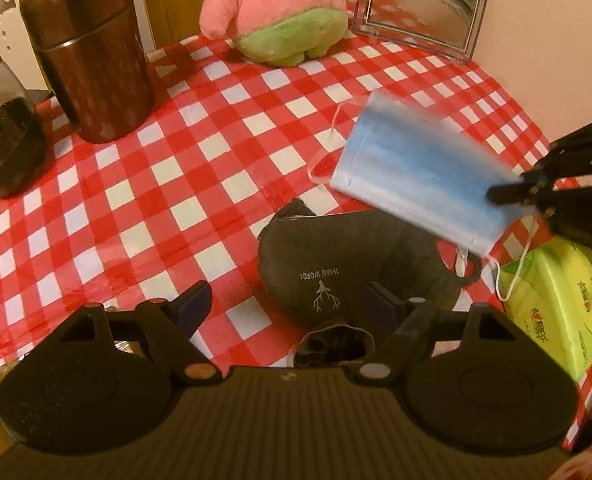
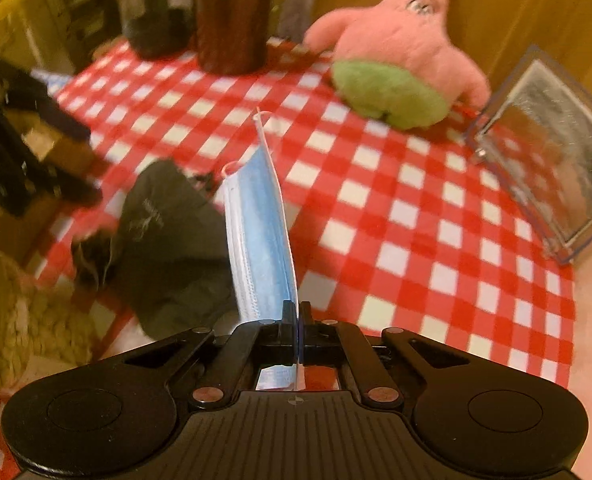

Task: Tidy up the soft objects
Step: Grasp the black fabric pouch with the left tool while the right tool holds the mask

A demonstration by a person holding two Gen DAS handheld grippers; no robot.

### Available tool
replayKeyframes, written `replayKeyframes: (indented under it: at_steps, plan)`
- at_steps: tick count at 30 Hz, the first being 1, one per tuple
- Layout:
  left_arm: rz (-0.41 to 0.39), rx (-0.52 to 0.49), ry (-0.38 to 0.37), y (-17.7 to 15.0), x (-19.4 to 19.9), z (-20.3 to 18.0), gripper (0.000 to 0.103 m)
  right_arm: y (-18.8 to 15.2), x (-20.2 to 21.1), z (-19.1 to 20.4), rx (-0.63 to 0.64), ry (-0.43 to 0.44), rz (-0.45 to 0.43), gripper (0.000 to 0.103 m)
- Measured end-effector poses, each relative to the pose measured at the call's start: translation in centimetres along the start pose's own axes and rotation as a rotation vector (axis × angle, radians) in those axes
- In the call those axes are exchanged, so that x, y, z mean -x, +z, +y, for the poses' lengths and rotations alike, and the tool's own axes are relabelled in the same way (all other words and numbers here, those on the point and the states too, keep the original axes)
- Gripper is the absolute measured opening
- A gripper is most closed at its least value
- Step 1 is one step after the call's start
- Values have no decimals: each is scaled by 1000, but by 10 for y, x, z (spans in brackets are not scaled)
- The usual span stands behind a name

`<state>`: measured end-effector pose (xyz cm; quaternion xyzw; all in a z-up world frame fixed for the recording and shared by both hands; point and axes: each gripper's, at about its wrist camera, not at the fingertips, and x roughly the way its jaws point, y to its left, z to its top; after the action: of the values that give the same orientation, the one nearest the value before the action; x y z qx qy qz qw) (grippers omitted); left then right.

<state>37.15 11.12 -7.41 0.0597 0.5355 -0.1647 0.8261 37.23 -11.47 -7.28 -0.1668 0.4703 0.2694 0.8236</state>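
Note:
My right gripper (image 2: 297, 312) is shut on a blue face mask (image 2: 262, 232) and holds it in the air above the red-checked table (image 2: 395, 208). In the left wrist view the mask (image 1: 419, 168) hangs from the right gripper (image 1: 507, 194) at the right. A black cloth (image 1: 347, 264) with white print lies on the table under the mask and also shows in the right wrist view (image 2: 168, 240). My left gripper (image 1: 292, 300) is open, its fingers either side of the cloth's near edge. A pink and green plush toy (image 1: 280, 12) sits at the back (image 2: 395, 60).
A brown canister (image 1: 92, 52) and a dark glass jar (image 1: 4, 128) stand at the back left. A clear picture frame (image 1: 419, 4) leans at the back right. A green tissue pack (image 1: 555, 300) lies at the right edge. A woven basket (image 2: 36, 320) sits left of the table.

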Motion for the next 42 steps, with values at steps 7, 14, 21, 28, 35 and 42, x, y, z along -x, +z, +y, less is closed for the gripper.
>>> replayKeyframes:
  at_steps: [7, 14, 21, 28, 35, 42]
  plan:
    - [64, 3, -22, 5, -35, -6, 81, -2, 10, -16, -55, -27, -56, 0]
    - [116, 1, -30, 8, -62, -14, 79, -11, 6, -21, -70, -15, -49, 0]
    - [125, 31, -18, 9, -70, -7, 41, -17, -2, -20, -74, 0, -40, 0]
    - [81, 65, -47, 7, -61, -3, 6, -17, 1, -19, -81, 2, -49, 0]
    - [-48, 66, -77, 20, -20, -11, 5, -16, 12, -20, -93, -5, -67, 0]
    - [-130, 51, -70, 35, 26, -27, 5, -13, 41, -17, -95, -9, -96, 0]
